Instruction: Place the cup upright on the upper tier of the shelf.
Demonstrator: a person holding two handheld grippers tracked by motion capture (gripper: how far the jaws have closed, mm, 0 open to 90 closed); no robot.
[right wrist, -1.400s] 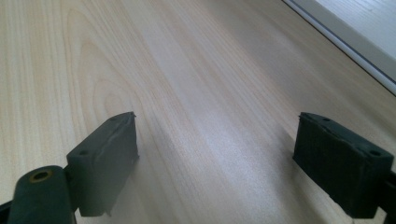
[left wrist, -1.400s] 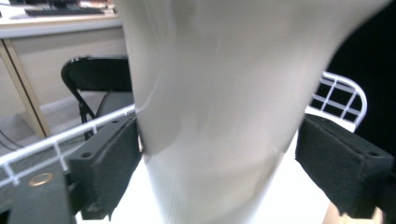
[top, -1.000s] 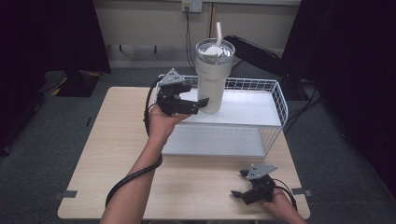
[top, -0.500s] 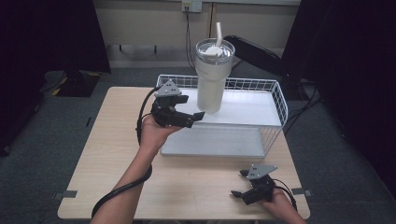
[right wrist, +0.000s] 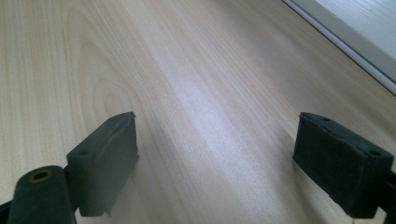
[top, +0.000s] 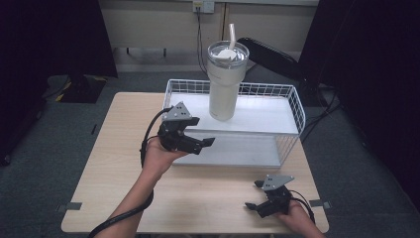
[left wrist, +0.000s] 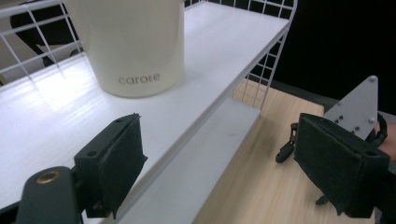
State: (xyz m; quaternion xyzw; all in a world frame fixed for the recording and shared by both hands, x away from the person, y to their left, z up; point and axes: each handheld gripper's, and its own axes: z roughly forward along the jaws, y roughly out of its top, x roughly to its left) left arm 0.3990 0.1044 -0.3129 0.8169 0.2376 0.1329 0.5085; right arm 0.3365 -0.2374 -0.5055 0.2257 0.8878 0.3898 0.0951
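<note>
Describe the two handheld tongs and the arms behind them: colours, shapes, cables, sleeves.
Both tongs, left and right, are black, each topped by a grey three-cornered plate. Their jaws carry thick, dark, blocky pads. A brass-coloured ring sits at the base of one jaw. A black cable loops from the left one. Both forearms are bare; no sleeves show.

Light wood table carries a white two-tier wire-sided shelf rack at its far half; right gripper rests on the near right corner. Cream tumbler stands upright on the rack's top shelf.
</note>
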